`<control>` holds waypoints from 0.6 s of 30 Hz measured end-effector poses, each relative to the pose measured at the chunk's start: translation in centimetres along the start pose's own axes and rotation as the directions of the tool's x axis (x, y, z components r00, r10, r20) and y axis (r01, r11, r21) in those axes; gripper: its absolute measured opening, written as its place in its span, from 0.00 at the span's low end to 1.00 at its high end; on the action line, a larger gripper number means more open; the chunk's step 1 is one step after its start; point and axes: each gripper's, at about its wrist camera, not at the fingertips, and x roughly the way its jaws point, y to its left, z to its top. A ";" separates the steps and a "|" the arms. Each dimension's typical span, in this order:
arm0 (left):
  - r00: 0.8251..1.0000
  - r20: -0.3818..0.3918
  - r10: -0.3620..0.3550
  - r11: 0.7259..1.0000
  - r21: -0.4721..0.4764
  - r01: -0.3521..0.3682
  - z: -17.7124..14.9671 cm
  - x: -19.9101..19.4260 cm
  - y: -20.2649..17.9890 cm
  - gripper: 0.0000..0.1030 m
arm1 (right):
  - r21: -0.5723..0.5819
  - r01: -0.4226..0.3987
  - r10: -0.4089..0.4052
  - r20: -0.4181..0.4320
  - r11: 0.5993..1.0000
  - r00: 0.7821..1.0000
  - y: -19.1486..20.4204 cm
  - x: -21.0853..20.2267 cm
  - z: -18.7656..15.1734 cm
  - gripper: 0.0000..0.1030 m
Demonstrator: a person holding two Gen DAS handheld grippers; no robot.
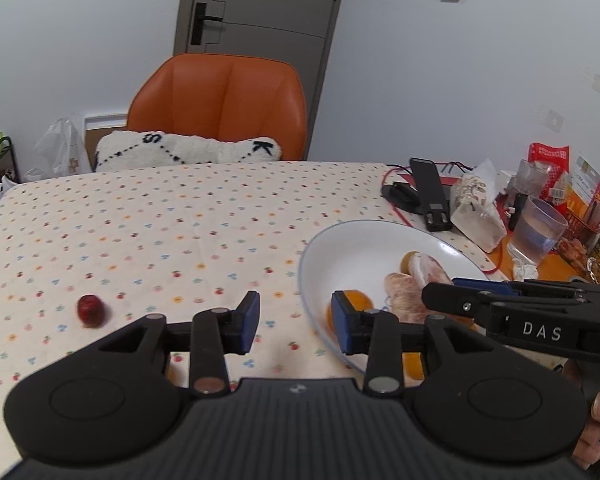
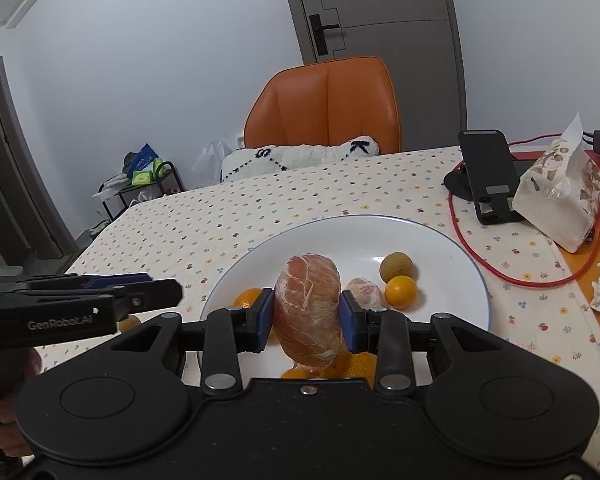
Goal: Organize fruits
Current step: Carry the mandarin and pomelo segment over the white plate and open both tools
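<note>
The right gripper point(image 2: 305, 322) is clamped on a peeled pink pomelo segment point(image 2: 308, 304), held over the near part of the white plate point(image 2: 340, 232). Beyond it on the plate lie a smaller peeled piece point(image 2: 365, 293), a kiwi point(image 2: 396, 267) and a small orange point(image 2: 401, 291). The left gripper point(image 1: 296, 322) stands apart and empty at the plate's left rim; a red date point(image 1: 90, 309) lies on the tabletop point(image 1: 180, 220) to its left.

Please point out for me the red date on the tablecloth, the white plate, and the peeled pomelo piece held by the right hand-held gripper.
red date point(image 1: 91, 310): left wrist view, middle of the fruit.
white plate point(image 2: 440, 248): right wrist view, bare inner surface near the far rim.
peeled pomelo piece point(image 2: 308, 304): right wrist view, middle of its front face.
</note>
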 end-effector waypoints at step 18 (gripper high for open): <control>0.996 0.021 0.085 0.990 -0.111 -0.082 -0.9 -3.2 6.1 0.44 | 0.026 0.067 -0.068 0.037 0.997 0.997 1.0 0.4 0.8 0.44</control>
